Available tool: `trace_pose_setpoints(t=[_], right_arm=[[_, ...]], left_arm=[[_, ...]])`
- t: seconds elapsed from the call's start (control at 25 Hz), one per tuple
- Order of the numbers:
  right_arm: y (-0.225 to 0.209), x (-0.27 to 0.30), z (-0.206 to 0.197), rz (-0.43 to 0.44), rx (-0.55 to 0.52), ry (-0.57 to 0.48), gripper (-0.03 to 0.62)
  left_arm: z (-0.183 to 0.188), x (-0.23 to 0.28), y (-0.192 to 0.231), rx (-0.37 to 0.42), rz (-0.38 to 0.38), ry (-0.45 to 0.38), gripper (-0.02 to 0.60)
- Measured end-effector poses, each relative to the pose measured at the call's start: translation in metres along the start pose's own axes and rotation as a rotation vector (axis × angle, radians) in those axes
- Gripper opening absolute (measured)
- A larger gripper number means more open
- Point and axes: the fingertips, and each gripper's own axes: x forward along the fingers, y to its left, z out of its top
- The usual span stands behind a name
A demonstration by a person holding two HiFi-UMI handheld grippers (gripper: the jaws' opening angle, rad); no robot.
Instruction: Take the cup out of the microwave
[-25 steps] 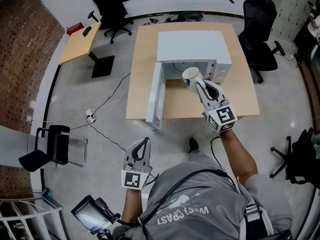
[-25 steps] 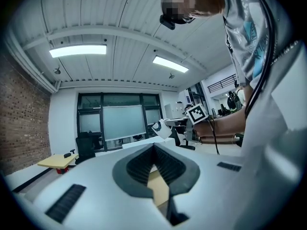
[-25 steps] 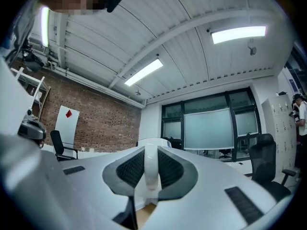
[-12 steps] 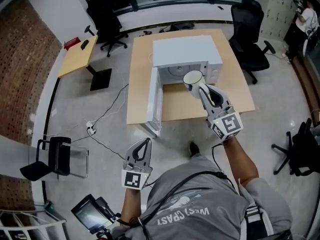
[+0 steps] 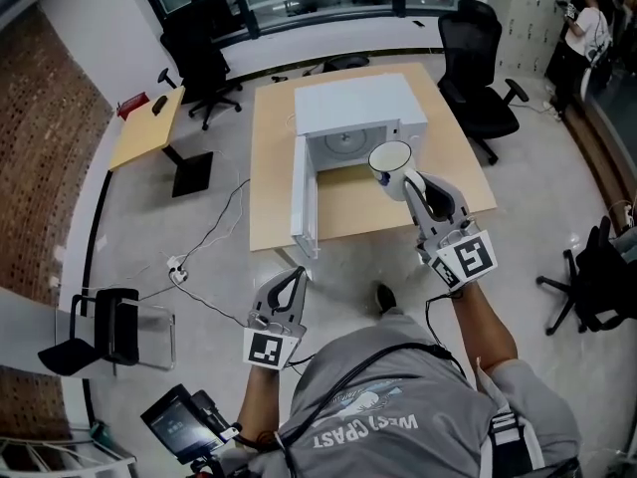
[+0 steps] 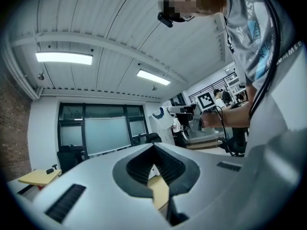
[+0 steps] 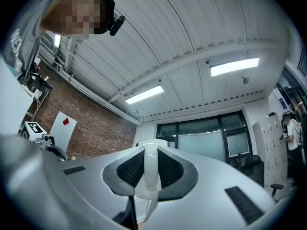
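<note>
In the head view a white microwave (image 5: pixel 358 108) stands on a wooden table (image 5: pixel 348 202), its door (image 5: pixel 302 202) swung open to the left and its cavity (image 5: pixel 346 142) bare. My right gripper (image 5: pixel 406 182) is shut on a white cup (image 5: pixel 390 160) with a blue print, held in the air in front of the cavity's right side. A white part of the cup (image 7: pixel 149 174) sits pinched between the jaws in the right gripper view. My left gripper (image 5: pixel 289 279) hangs low over the floor before the table, shut, with nothing in it (image 6: pixel 154 147).
Black office chairs (image 5: pixel 483 68) (image 5: pixel 199 58) stand behind and beside the table. A small side table (image 5: pixel 149 122) is at the left, a cable (image 5: pixel 214 237) runs over the floor, another chair (image 5: pixel 95 322) is at lower left. A person (image 5: pixel 577 18) stands far right.
My right gripper has drawn the cup out from the microwave's mouth, upward and toward me. The left gripper has shifted slightly toward the table.
</note>
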Motion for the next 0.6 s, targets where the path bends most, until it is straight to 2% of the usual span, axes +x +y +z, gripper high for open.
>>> trace_pose_setpoints(t=[0.24,0.6], right_arm=[[0.014,-0.022,0.025,-0.034,-0.001,-0.019,0.066],[0.014,-0.051,0.052,-0.084,0.014,-0.031,0.066]], left_arm=[[0.013,-0.001,-0.003,-0.008,-0.058,-0.049,0.026],[0.022,0.011,-0.006,-0.031,-0.116,-0.076,0.026]])
